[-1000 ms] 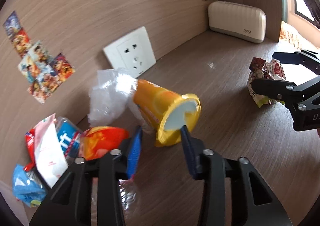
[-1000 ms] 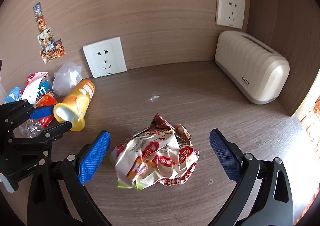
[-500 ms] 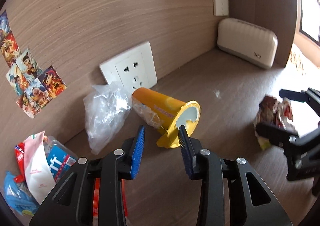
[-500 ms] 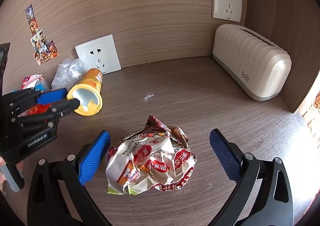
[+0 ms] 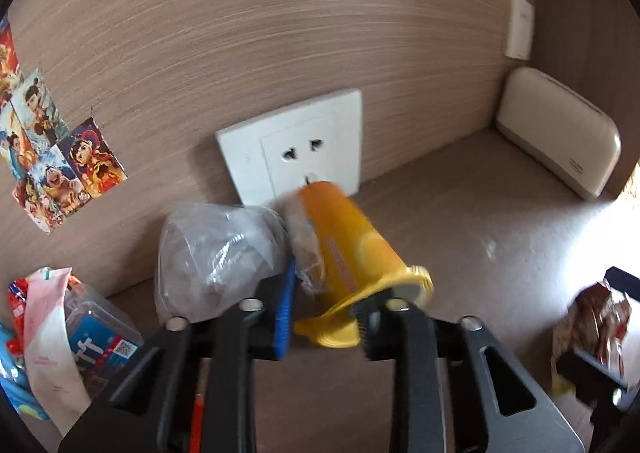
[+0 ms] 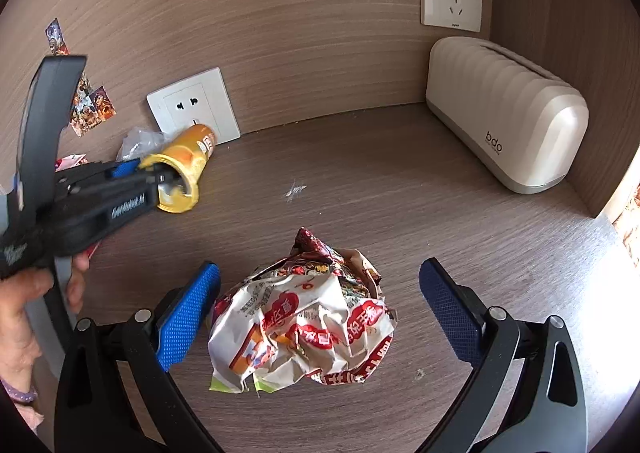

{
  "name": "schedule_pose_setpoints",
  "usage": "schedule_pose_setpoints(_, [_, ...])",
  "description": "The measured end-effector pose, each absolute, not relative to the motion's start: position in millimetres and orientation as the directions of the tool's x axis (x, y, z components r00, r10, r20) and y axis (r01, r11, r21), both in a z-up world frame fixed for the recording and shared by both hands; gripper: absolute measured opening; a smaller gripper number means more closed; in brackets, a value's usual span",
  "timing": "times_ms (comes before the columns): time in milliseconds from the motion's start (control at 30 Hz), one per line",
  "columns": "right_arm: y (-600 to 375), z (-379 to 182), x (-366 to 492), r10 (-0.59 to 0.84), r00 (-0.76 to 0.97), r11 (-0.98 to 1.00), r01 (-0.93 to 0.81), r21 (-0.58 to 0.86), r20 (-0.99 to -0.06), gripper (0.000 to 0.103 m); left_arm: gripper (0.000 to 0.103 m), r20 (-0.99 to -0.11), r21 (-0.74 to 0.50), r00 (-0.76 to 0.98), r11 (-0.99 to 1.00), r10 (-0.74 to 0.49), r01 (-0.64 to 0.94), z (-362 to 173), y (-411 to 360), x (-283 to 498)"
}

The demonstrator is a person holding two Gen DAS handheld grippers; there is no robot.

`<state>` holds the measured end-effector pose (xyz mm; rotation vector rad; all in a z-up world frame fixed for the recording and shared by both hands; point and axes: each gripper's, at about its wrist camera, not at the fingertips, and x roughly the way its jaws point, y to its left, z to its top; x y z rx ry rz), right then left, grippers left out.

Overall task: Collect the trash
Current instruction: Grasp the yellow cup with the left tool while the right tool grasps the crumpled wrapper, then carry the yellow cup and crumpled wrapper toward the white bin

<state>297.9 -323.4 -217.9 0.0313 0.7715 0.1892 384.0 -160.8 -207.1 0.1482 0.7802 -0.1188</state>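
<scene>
A yellow paper cup lies on its side on the wooden shelf, its base toward the wall socket. My left gripper is closing on the cup's rim, which looks squashed between the blue pads. In the right wrist view the left gripper has one finger inside the cup mouth and one outside. A crumpled red-and-white snack bag lies between the wide-open fingers of my right gripper, untouched. A clear plastic bag rests against the cup.
A pile of wrappers lies at the far left. A beige ribbed box stands at the back right corner. Wall sockets and stickers are on the back wall. A hand holds the left gripper.
The left gripper has moved in on the cup and its jaws have narrowed onto the rim. The cup now points more toward the socket. The right gripper and snack bag have stayed put.
</scene>
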Motion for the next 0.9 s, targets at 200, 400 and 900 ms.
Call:
schedule_pose_setpoints(200, [-318.5,-218.6,300.6,0.179,0.695,0.982,-0.173,0.079,-0.696,0.066,0.013,-0.693,0.122,0.719,0.976,-0.045,0.179,-204.2,-168.4,382.3])
schedule_pose_setpoints(400, [-326.2,-187.8,283.7,0.206,0.743,0.978,-0.17,0.118,-0.637,0.066,0.013,-0.639,0.165,0.766,0.96,-0.072,0.228,-170.9,-177.1,342.3])
schedule_pose_setpoints(900, [-368.3,-66.9,164.0,0.158,0.891,0.987,-0.155,0.043,-0.425,0.066,0.014,-0.525,0.155,0.818,0.919,-0.234,0.362,-65.7,-220.1,231.5])
